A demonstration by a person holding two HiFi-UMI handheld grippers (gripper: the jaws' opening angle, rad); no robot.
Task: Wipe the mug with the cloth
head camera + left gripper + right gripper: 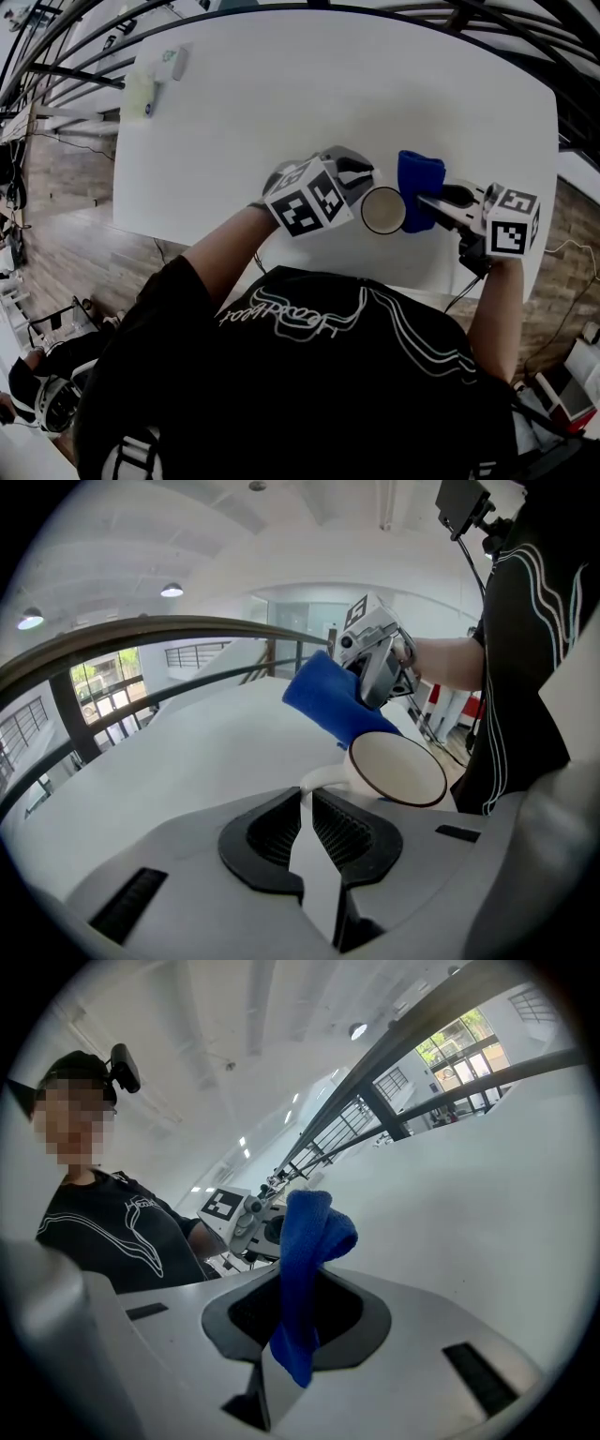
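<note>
head view: overhead, steeply down on white table (281,112) | left gripper view: low, close behind own jaws, facing right gripper (380,686) | right gripper view: low, facing left gripper (255,1227) | shared: cloth (419,178) in all three, mug (383,210) in head and left

Items shown: one mug (382,210); one blue cloth (419,183); one white table (281,112); two grippers, the left gripper (359,185) and the right gripper (429,201); two small objects (142,94) at the table's far corner.

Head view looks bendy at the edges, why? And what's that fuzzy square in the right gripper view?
Head view: the wide lens bows the table edges and darkens the corners. Right gripper view: round black border; the fuzzy square was added afterwards to hide a face. Left gripper view: same round frame, and the mug is sharp.
</note>
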